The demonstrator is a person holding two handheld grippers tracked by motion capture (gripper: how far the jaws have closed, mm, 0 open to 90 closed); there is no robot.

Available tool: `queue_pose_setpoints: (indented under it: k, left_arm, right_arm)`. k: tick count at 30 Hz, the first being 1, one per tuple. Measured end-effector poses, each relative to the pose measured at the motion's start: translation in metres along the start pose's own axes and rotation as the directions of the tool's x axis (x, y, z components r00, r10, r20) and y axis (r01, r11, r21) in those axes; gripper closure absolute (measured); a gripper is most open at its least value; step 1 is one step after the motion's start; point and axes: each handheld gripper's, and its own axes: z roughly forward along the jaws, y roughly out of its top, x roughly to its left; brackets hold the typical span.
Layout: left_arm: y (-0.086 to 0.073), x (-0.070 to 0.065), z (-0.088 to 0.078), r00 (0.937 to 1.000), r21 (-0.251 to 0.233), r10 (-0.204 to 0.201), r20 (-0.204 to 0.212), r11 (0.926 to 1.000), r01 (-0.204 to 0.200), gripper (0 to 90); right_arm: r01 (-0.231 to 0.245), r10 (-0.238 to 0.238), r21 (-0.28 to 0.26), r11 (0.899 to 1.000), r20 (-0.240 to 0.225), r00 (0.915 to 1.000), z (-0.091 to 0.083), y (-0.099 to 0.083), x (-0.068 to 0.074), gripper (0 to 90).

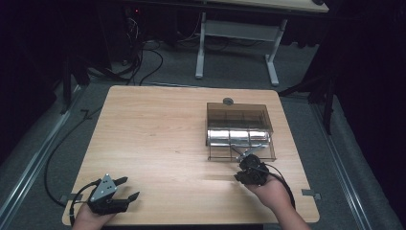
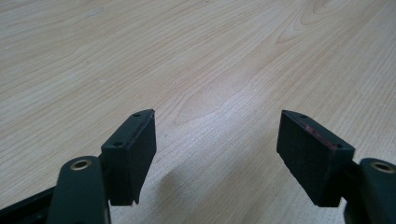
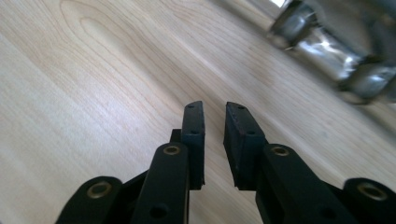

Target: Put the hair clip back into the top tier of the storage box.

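Light falls from above onto the wooden table (image 1: 158,139), which is evenly bright, while the floor and room around the table sink into near black. On the table, the shiny cans (image 1: 238,137) inside the clear box (image 1: 239,115) throw white glare. In the right gripper view those cans (image 3: 327,46) are smeared by blur. In the left gripper view the table grain (image 2: 196,70) is sharp, with soft shadows under the jaws.

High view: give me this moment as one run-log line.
left claw: open, empty, near table corner | right claw: narrow gap, nothing between | smoked clear box: holds shiny cans | table: wood
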Motion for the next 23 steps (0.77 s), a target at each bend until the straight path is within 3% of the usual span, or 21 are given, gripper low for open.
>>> queue_pose_setpoints:
  k: [4,8,13,18,19,23]
  left_arm:
    - [0.0,0.001,-0.001,1.0,-0.01,-0.008,-0.005,0.9999,0.008,28.9]
    - [-0.001,0.002,-0.001,0.9997,-0.022,-0.018,-0.017,0.9996,0.018,29.0]
    - [-0.001,0.002,-0.002,0.9989,-0.029,-0.033,-0.034,0.9991,0.032,29.1]
    - [-0.001,0.002,-0.001,0.9976,-0.03,-0.048,-0.051,0.9985,0.046,29.2]
    - [0.0,0.002,-0.001,0.9974,-0.028,-0.05,-0.052,0.9984,0.049,29.1]
    - [0.0,0.002,0.0,0.9967,-0.026,-0.054,-0.061,0.9983,0.053,29.1]
  right_arm:
    - [-0.003,0.001,-0.123,0.992,-0.016,0.9999,0.011,-0.013,0.007,72.1]
    - [-0.038,0.034,-0.265,0.964,-0.02,0.9992,0.022,-0.029,0.011,66.9]
    - [-0.07,0.076,-0.434,0.898,-0.002,0.9971,0.029,-0.046,0.015,62.6]
    - [-0.084,0.118,-0.573,0.815,0.022,0.9927,0.025,-0.062,0.018,60.2]
    - [-0.098,0.126,-0.585,0.805,0.007,0.9921,0.024,-0.063,0.017,59.7]
    - [-0.131,0.142,-0.58,0.804,-0.027,0.9896,0.024,-0.066,0.011,59.4]
